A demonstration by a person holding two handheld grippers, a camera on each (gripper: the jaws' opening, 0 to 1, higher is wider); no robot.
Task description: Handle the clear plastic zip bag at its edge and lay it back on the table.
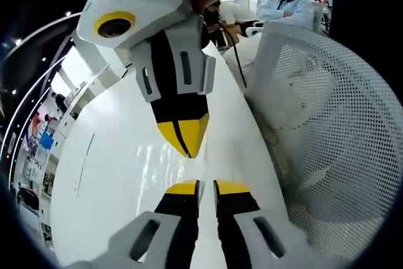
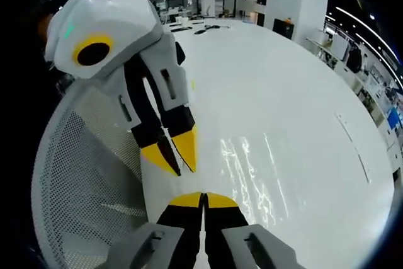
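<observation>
The clear plastic zip bag [image 1: 153, 157] lies flat on the white table [image 1: 107, 181] and shows mostly as glints. In the right gripper view the bag [image 2: 249, 171] lies just right of my jaws. My left gripper [image 1: 206, 188] stands open by a narrow gap, with nothing seen between its yellow tips. My right gripper [image 2: 203, 201] is shut, its tips pressed together; I see no bag film between them. The right gripper [image 1: 187, 137] points down at the table facing the left one, tips close but apart. The left gripper [image 2: 175, 154] reaches in beside the bag's left edge.
A white mesh chair back [image 1: 327, 130] stands close against the table's edge [image 2: 88, 174]. A dark cable [image 1: 236, 55] runs along the far part of the table. A seated person [image 1: 286, 4] is far behind. The table [image 2: 296, 92] stretches wide beyond the bag.
</observation>
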